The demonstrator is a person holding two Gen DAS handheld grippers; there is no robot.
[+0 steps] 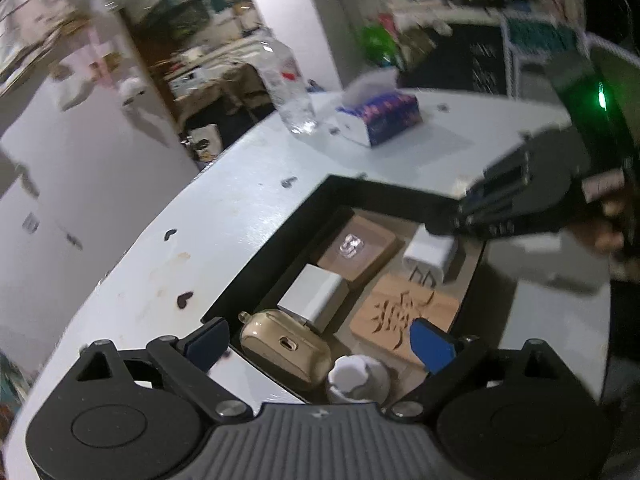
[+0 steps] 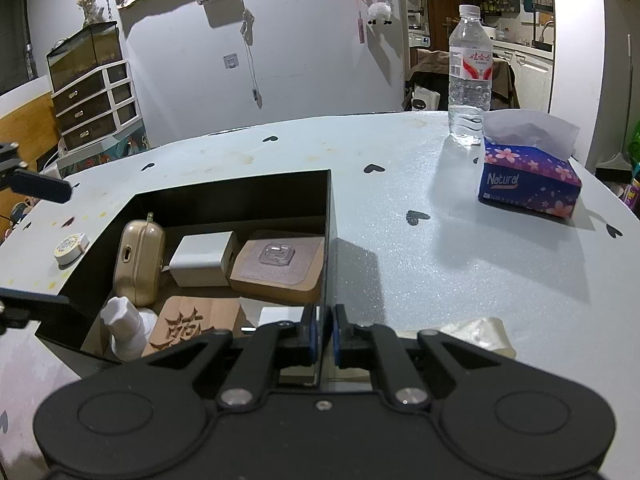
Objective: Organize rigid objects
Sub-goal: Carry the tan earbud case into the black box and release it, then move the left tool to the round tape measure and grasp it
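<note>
Right tongs (image 2: 325, 330) pinch the black box's (image 2: 240, 192) wall, apparently steadying it on the tabletop (image 2: 440, 248); left tongs (image 1: 320, 340) hover spread above the earbud case (image 1: 282, 346) and chargers (image 1: 314, 296) packed inside.

Your left claw (image 1: 320, 340) is wide apart, its blue pads spread to either side and nothing between them, tilted downward. Your right claw (image 2: 324, 330) is pinched nearly closed, pads pressed against a thin black wall (image 2: 329, 240) from both sides, held level and low. In the left view your right hand (image 1: 612, 220) wraps the right claw's handle, fingers curled around it.
</note>
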